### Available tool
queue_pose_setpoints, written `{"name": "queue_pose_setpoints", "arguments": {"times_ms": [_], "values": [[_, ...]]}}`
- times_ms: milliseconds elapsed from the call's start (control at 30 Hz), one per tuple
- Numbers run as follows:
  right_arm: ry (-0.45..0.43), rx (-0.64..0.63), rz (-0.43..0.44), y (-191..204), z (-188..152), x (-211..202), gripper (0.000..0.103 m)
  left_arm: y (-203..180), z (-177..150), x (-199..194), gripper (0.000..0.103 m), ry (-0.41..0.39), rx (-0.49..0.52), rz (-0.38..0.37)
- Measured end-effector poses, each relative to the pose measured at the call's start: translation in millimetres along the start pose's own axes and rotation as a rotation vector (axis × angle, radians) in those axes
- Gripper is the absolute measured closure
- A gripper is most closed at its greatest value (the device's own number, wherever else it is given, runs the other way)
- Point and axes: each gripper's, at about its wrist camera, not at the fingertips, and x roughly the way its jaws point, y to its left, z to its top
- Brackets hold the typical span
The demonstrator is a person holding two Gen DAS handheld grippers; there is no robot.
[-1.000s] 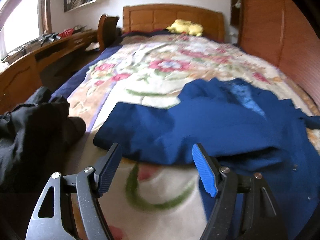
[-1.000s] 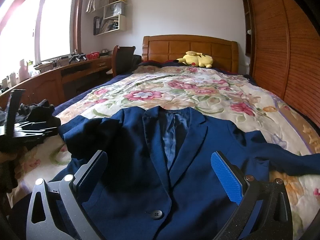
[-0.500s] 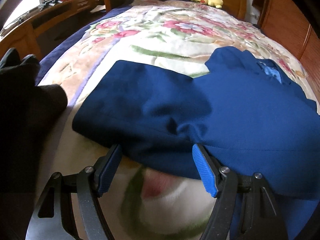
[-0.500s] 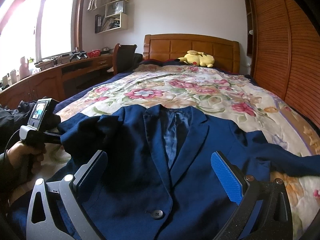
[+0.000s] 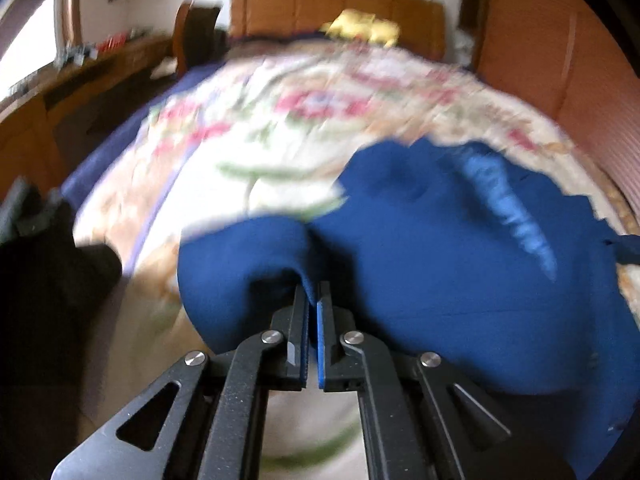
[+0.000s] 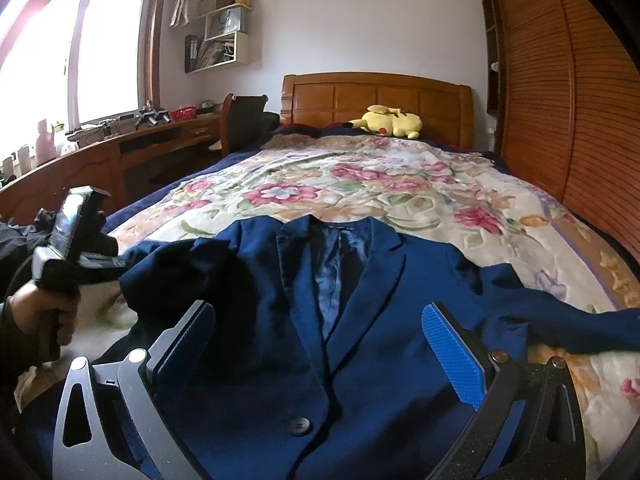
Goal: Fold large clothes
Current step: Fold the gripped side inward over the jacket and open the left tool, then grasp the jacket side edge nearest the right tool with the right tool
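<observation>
While the blue jacket (image 5: 460, 264) lies ahead, left gripper (image 5: 313, 300) pinches its sleeve.

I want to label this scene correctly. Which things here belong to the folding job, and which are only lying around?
For the job:
- blue jacket
- left gripper, shut on the jacket's sleeve
- right gripper, open above the jacket

Lying about:
- yellow plush toy
- black clothes
- floral bedspread
- desk
</observation>
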Motion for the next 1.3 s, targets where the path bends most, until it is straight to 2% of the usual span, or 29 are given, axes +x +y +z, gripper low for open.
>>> {"name": "queue_pose_setpoints", "arguments": {"times_ms": [133,233,400,533,633,700,733,767,900,1000,1033,1067,1300], "values": [[-0.009,0.011,-0.021,-10,0,-5,0.0,-44,20,-42,0.1,-0.105,0.073,-0.057],[-0.019,0.028,-0.044,-22,1,-11,0.0,-85,35,-73,0.1,-0.176,0.134,-0.134],[-0.035,0.065,-0.09,-41,0,-23,0.0,-142,43,-96,0.1,-0.213,0.243,-0.206],[-0.037,0.082,-0.11,-49,-2,-29,0.0,-168,29,-101,0.1,-0.214,0.317,-0.198],[-0.037,0.093,-0.108,-51,-2,-31,0.0,-173,13,-102,0.089,-0.212,0.337,-0.192],[-0.038,0.093,-0.104,-48,-2,-32,0.0,-170,2,-107,0.076,-0.231,0.324,-0.172],[-0.038,0.091,-0.102,-48,-2,-34,0.0,-168,-3,-109,0.066,-0.241,0.313,-0.172],[-0.037,0.088,-0.1,-45,-2,-34,0.0,-163,-9,-112,0.062,-0.249,0.299,-0.177],[-0.03,0.07,-0.092,-40,-3,-33,0.0,-148,-26,-115,0.06,-0.242,0.244,-0.197],[-0.022,0.058,-0.088,-39,-3,-30,0.0,-134,-39,-113,0.048,-0.23,0.205,-0.208],[-0.019,0.054,-0.086,-39,-3,-28,0.0,-129,-43,-112,0.035,-0.23,0.194,-0.203],[-0.014,0.051,-0.084,-39,-3,-26,0.0,-125,-47,-110,0.027,-0.232,0.184,-0.197],[0.024,0.028,-0.049,-31,-1,-8,0.001,-103,-62,-104,0.025,-0.233,0.148,-0.167]]}}
